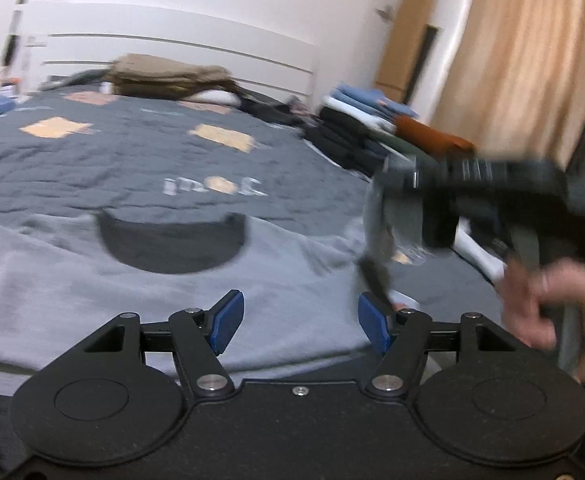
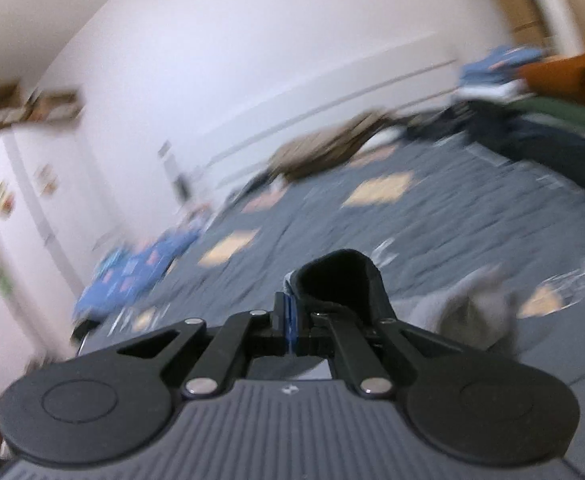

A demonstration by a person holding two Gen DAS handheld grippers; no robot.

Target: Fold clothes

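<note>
A grey T-shirt (image 1: 140, 292) with a dark collar (image 1: 172, 248) lies spread on the dark grey patterned bedspread (image 1: 132, 160). My left gripper (image 1: 301, 322) hovers over the shirt's near part, open, with nothing between its blue pads (image 1: 228, 320). At the right, blurred, my right gripper (image 1: 376, 236) is lifted above the bed with grey cloth hanging from it, held by a person's hand (image 1: 540, 300). In the right wrist view the right gripper (image 2: 290, 314) is shut on the shirt's sleeve, whose dark cuff (image 2: 344, 280) drapes over one finger while grey fabric (image 2: 472, 304) trails to the right.
Stacks of folded clothes (image 1: 372, 120) line the bed's right side, and a tan folded pile (image 1: 164, 76) sits by the white headboard (image 1: 172, 36). A blue cloth (image 2: 140, 268) lies at the bed's far left. A beige curtain (image 1: 532, 60) and a cardboard box (image 1: 408, 40) stand at right.
</note>
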